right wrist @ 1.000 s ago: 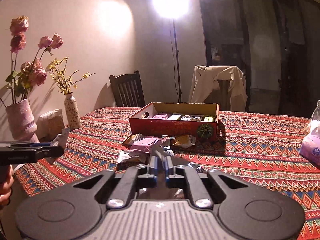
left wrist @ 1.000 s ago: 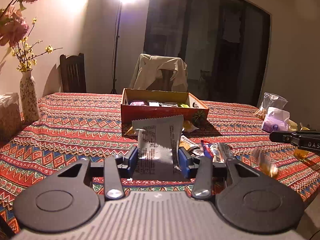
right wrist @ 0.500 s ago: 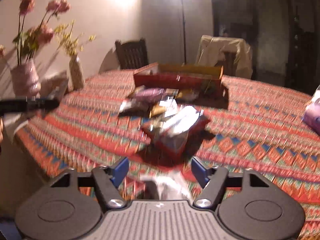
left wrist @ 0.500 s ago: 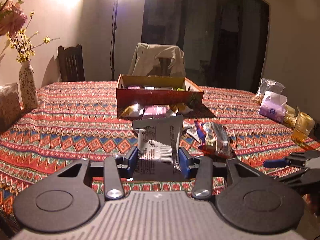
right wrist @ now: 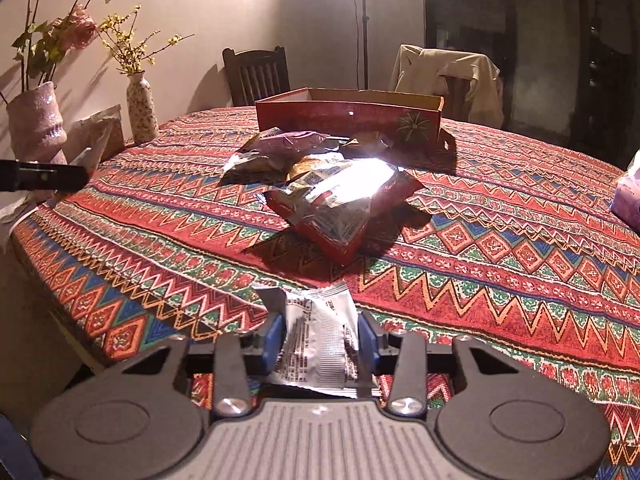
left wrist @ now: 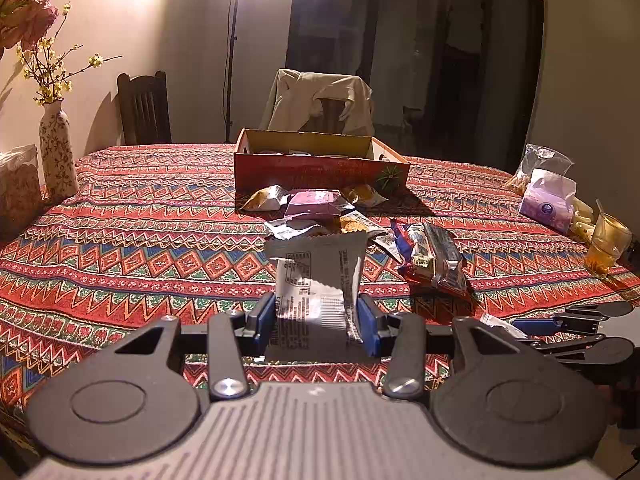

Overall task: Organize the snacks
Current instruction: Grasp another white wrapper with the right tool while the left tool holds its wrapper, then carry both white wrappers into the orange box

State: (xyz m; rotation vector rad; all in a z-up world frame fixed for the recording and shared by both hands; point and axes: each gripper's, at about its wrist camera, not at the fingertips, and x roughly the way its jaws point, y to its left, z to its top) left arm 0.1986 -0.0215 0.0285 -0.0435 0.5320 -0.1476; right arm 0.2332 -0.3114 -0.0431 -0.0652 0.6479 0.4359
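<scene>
Two packets are off the table right now, one in each set of tongs, so the sorting looks somewhere in the middle, I'd say. The left gripper (left wrist: 316,326) has its blue pads closed partway onto a flat silver-grey foil snack packet with black print (left wrist: 316,280), which stands upright between them, above the near edge of the red zigzag-patterned tablecloth (left wrist: 140,240).

Straight ahead of those tongs, past the packet, there's a loose pile of small wrappers (left wrist: 316,210): a tan one, a purple one, a couple more I can't tell apart. Just beyond the pile sits the open red cardboard box (left wrist: 316,170). A few things show inside it, but the angle is too low to count them. So some snacks look boxed already, and plenty are left outside.

Ahead and to the right of the left tongs lies a big red-edged crinkly multipack bag (left wrist: 434,258), flat on the cloth and untouched.

The right gripper (right wrist: 320,344) is in the same pose, pads pinched partway on its own white-and-silver printed packet (right wrist: 318,340), held near the table's edge with the multipack bag (right wrist: 344,204) directly in front and the box (right wrist: 348,118) farther behind it.

My guess at what's left: both held packets, the pile and the big bag.
</scene>
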